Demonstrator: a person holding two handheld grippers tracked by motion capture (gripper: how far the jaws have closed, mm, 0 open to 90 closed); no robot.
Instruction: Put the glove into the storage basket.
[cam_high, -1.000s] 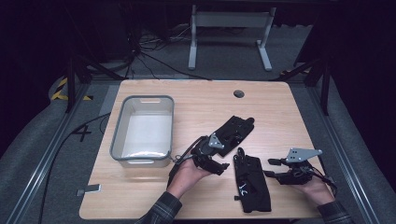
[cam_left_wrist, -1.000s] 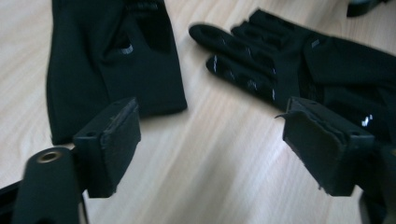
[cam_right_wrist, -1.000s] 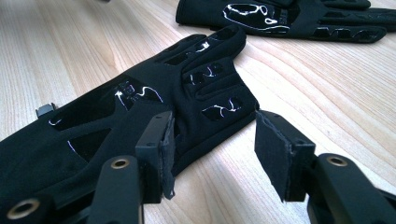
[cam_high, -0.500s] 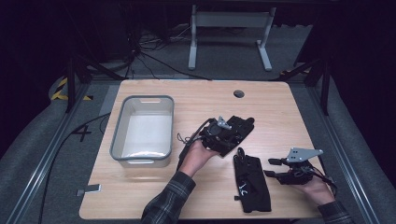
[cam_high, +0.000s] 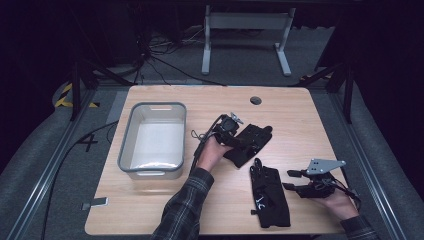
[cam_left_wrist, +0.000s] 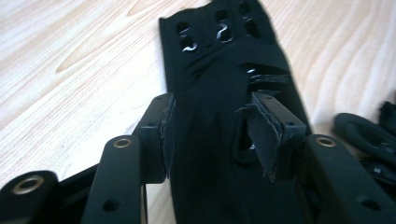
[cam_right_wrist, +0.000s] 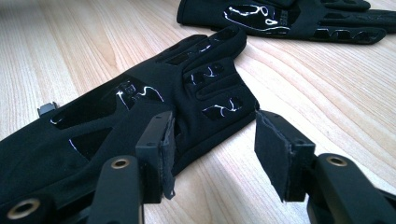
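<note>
A grey bin (cam_high: 152, 141) stands at the table's (cam_high: 165, 210) left. The left gripper (cam_high: 235, 136), jaws just closing, pinches the far black glove (cam_high: 252, 142), its cuff hidden beneath. The right gripper (cam_high: 291, 180) hangs half-open, empty, beside the near glove (cam_high: 270, 192).

Black cloth gloves (cam_right_wrist: 140, 102) — matt, with glossy rubbery patches; pale wood-grain table (cam_high: 300, 110); grey plastic bin (cam_high: 152, 140).
</note>
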